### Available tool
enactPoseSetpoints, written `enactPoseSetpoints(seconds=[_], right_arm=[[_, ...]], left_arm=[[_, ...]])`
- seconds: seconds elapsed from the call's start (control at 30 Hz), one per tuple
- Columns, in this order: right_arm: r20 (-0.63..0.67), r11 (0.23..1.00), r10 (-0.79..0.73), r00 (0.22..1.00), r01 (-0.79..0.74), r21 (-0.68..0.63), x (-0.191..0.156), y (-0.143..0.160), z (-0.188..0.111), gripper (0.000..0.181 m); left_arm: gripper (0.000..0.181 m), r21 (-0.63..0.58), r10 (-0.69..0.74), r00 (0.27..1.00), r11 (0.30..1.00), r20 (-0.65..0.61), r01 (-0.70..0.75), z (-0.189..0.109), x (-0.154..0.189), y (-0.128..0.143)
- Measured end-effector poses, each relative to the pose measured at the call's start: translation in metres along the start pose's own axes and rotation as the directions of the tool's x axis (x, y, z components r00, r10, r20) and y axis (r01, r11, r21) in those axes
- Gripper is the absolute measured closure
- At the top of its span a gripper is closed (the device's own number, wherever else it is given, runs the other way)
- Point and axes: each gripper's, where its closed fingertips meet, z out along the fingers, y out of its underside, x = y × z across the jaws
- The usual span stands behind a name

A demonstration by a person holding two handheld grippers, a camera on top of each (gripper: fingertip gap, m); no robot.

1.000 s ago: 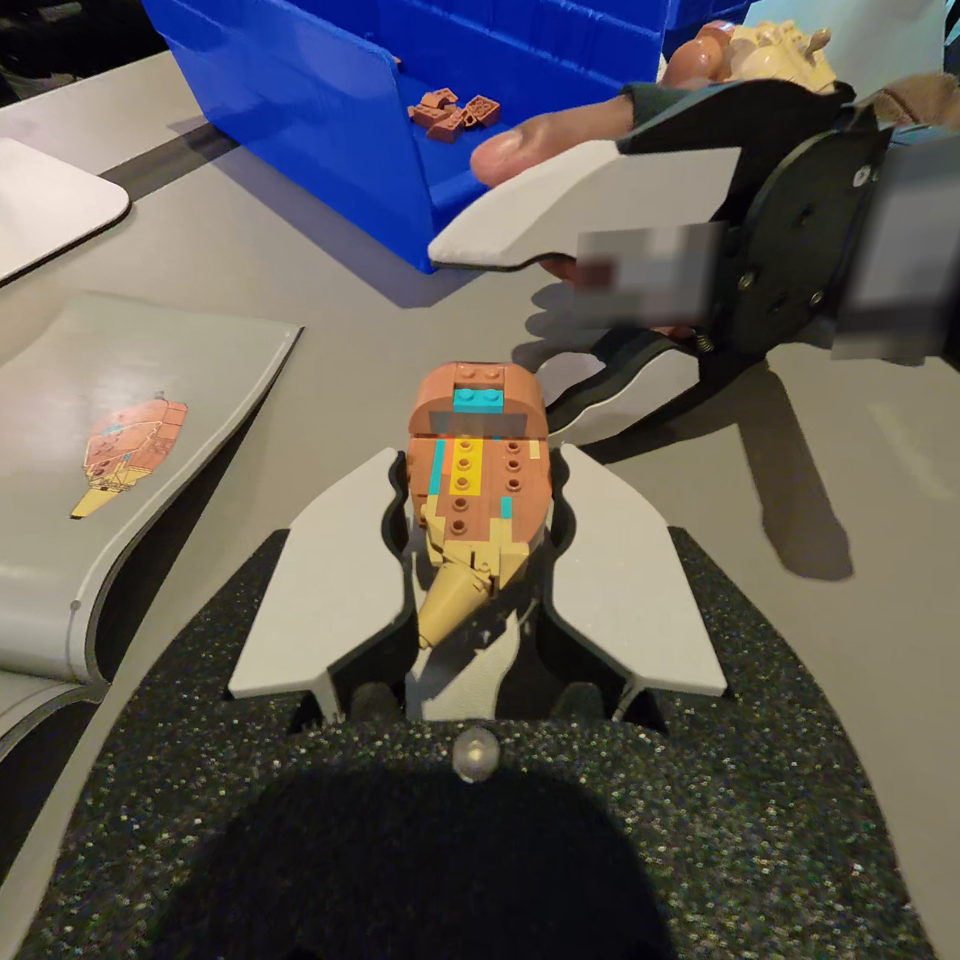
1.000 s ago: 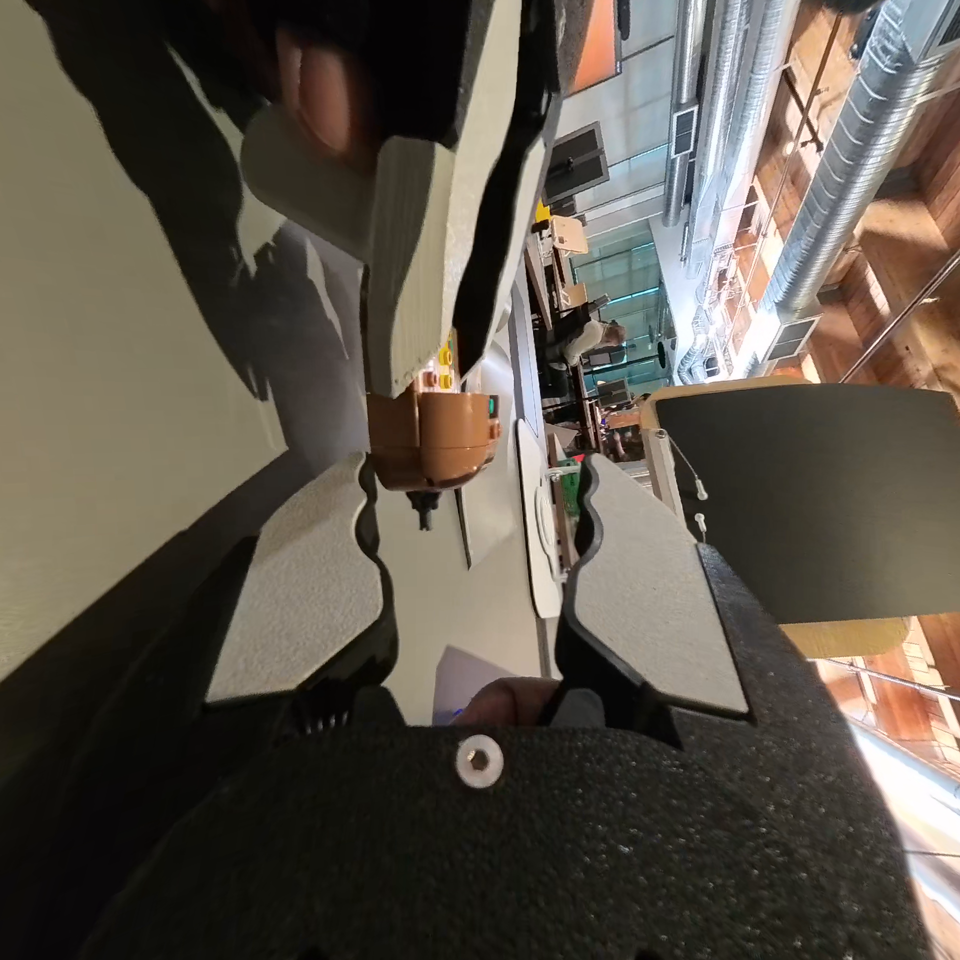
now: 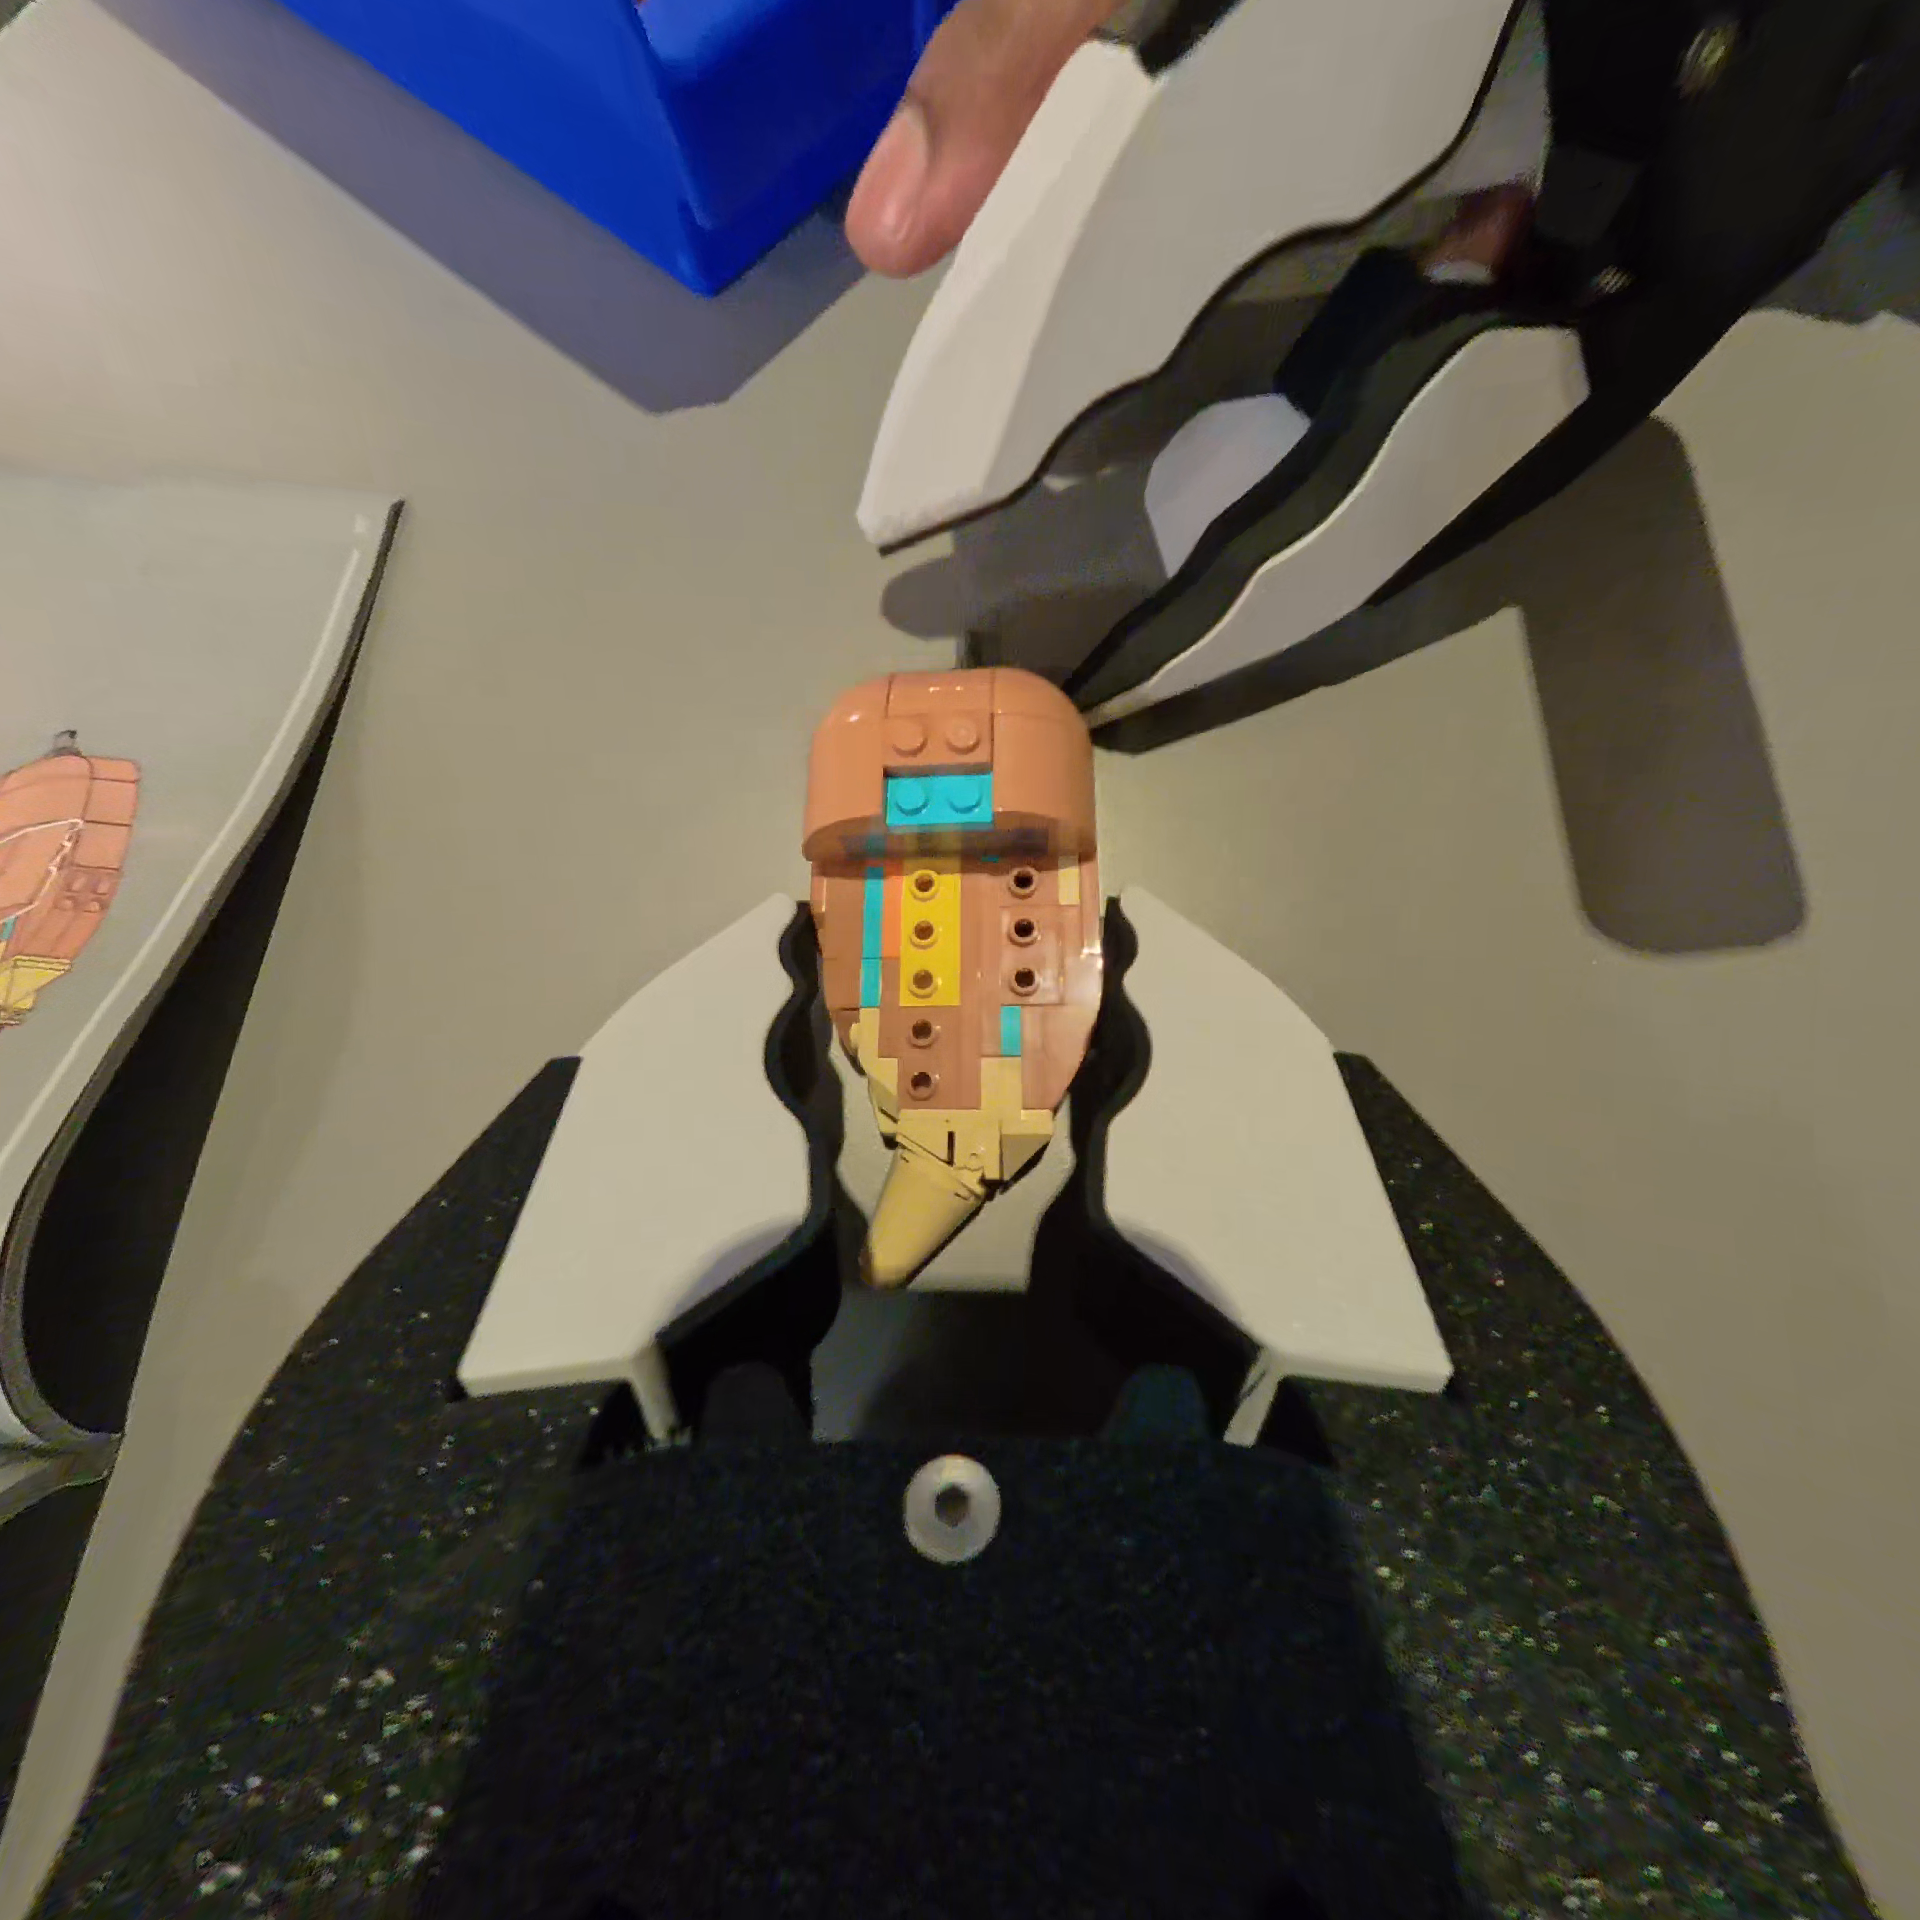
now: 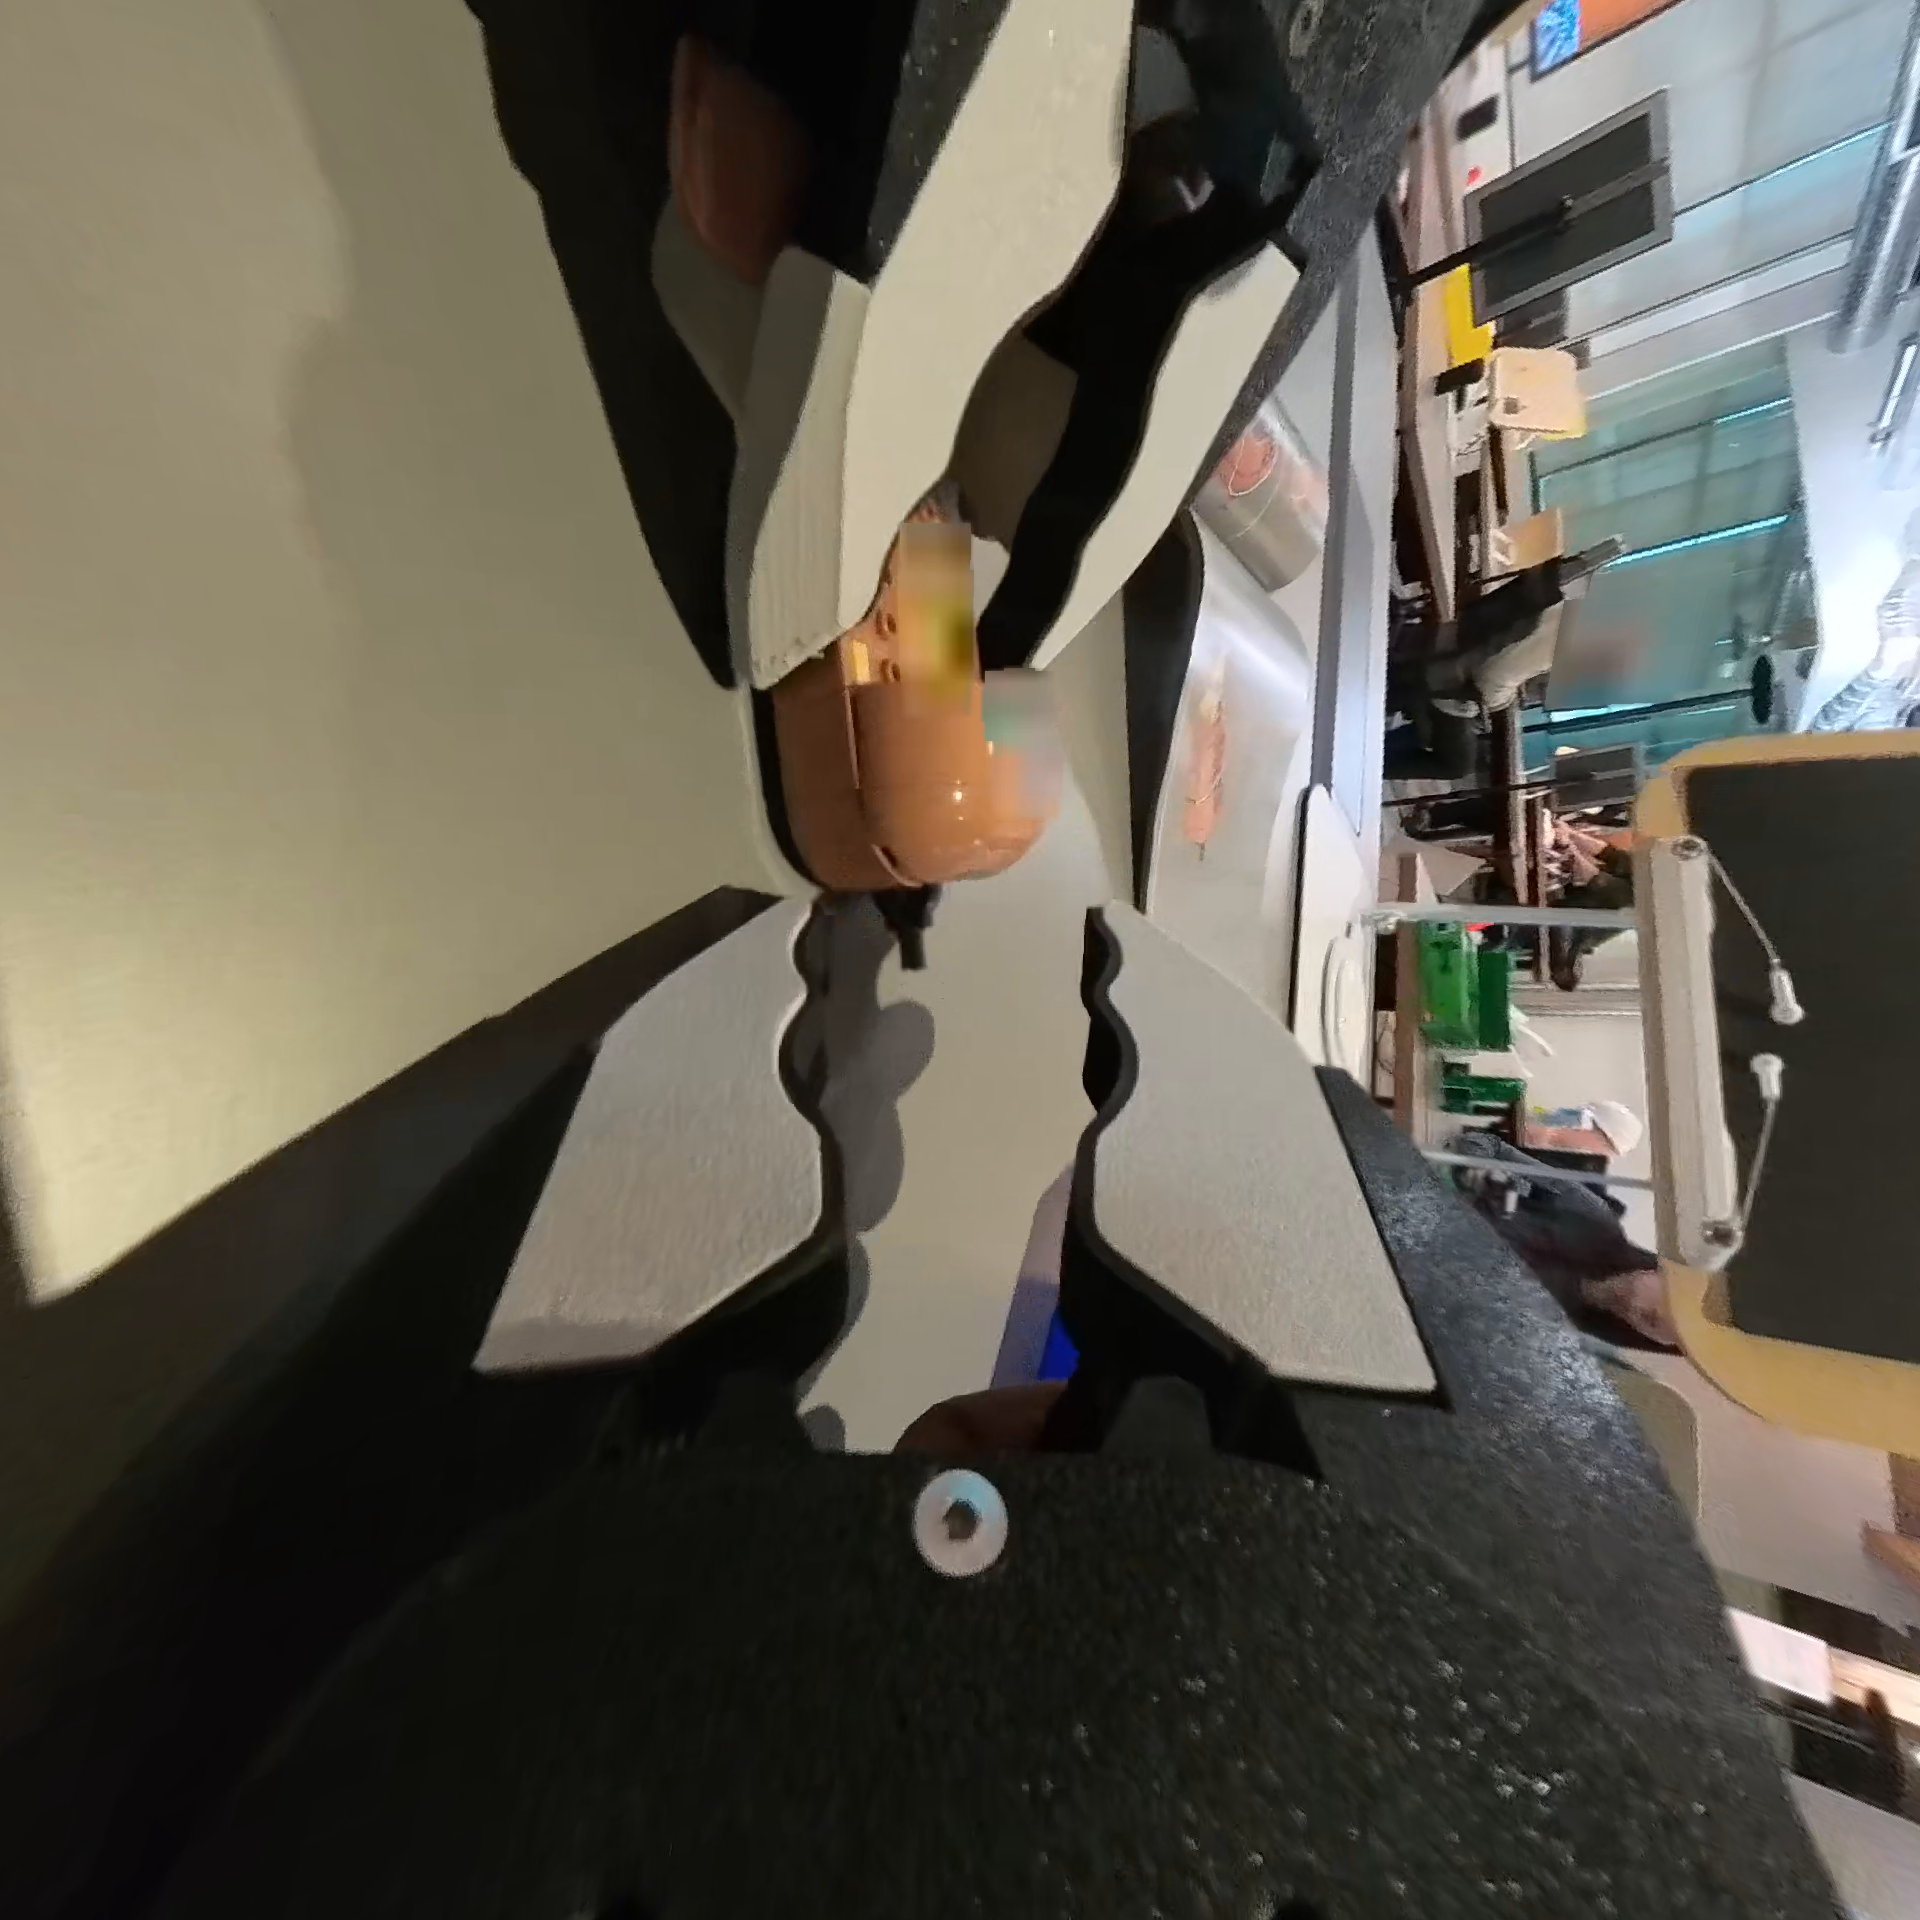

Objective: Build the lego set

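- Looking along the left wrist view, the lego model [image 3: 951,966] is seen at frame centre, clamped between the jaws of the left gripper [image 3: 951,935], its tan pointed end toward the camera and its rounded brown end beyond the fingertips.
- The right gripper [image 3: 977,613] is seen entering from the upper right with its jaws apart; its lower fingertip lies just beside the rounded end of the model, though contact cannot be told.
- A blue bin [image 3: 644,135] is cut off by the upper edge, and an instruction booklet [image 3: 156,790] lies curled at the left edge; bare grey table [image 3: 582,623] is left between them and the model.
- In the right wrist view, tilted sideways, the right gripper [image 4: 945,914] is shown in the lower centre with jaws spread and nothing held.
- The model [image 4: 914,769] sits just above those fingertips, gripped by the left gripper [image 4: 904,644] reaching down from the upper edge.
- Open table surface is seen at the left, and a cluttered room at the right edge.
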Motion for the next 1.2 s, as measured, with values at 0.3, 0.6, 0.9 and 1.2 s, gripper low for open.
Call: enactPoseSetpoints(seconds=[0.3, 0.6, 0.9, 1.2], right_arm=[[-0.006, 0.999, 0.035, 0.999, -0.035, -0.023, -0.001, 0.013, -0.016, 0.127], [-0.016, 0.999, 0.040, 0.999, -0.040, -0.018, -0.002, 0.014, -0.019, 0.127], [-0.033, 0.999, 0.037, 0.999, -0.036, 0.033, -0.002, 0.002, -0.017, 0.119], [-0.112, 0.998, -0.015, 0.994, 0.022, 0.063, 0.003, -0.013, -0.011, 0.114]], left_arm=[[0.124, -0.033, 0.049, 0.998, 0.998, 0.027, -0.048, 0.000, 0.002, -0.002], [0.117, -0.048, 0.019, 0.999, 0.999, 0.037, -0.017, 0.003, 0.001, 0.001], [0.127, -0.019, 0.036, 0.999, 0.999, -0.029, -0.036, 0.004, 0.005, 0.001], [0.127, 0.043, 0.016, 0.999, 0.999, -0.048, -0.014, -0.001, 0.003, -0.007]])
